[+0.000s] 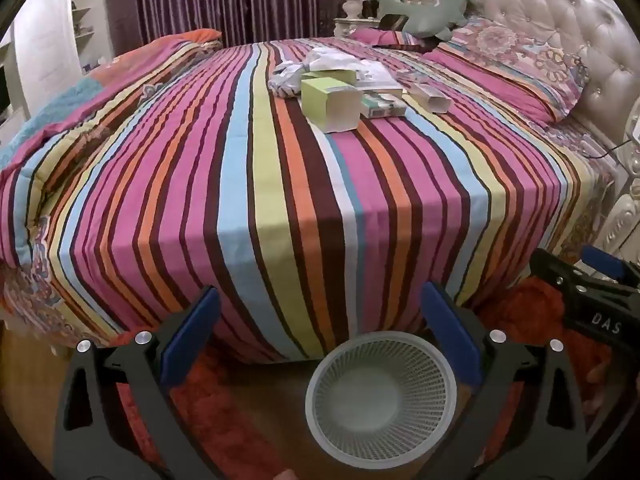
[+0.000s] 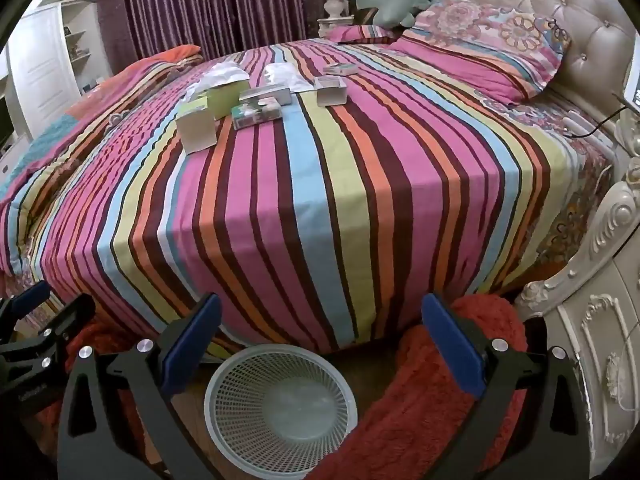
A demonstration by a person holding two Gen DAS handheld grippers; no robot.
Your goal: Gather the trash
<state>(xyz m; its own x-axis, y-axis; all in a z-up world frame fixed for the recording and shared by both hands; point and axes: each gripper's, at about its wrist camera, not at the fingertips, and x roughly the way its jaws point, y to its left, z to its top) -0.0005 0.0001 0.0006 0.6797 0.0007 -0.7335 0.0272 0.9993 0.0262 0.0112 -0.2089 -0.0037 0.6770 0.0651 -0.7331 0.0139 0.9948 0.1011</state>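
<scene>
Basket (image 2: 280,408) on floor, empty | boxes (image 2: 256,110) on bed (image 2: 340,208)

Green plush toy (image 2: 394,4) lies against floral pillow (image 2: 484,40).

left gripper (image 1: 320,332): two black angular arms, each with triangular cut-outs near its base
left gripper fingers (image 1: 192,336): flat blue pads on the inner faces, long and narrow, rounded at the tips
left gripper fasteners: two round silver screw heads on each arm, just behind the pads
right gripper (image 2: 320,336): same build, black skeletal arms with blue inner pads
right gripper fingers (image 2: 454,346): blue pad set on a black backing
right gripper fasteners: paired silver screw heads on each arm
right gripper marking: white letters "DAS" on its black body, seen from the left wrist camera
</scene>
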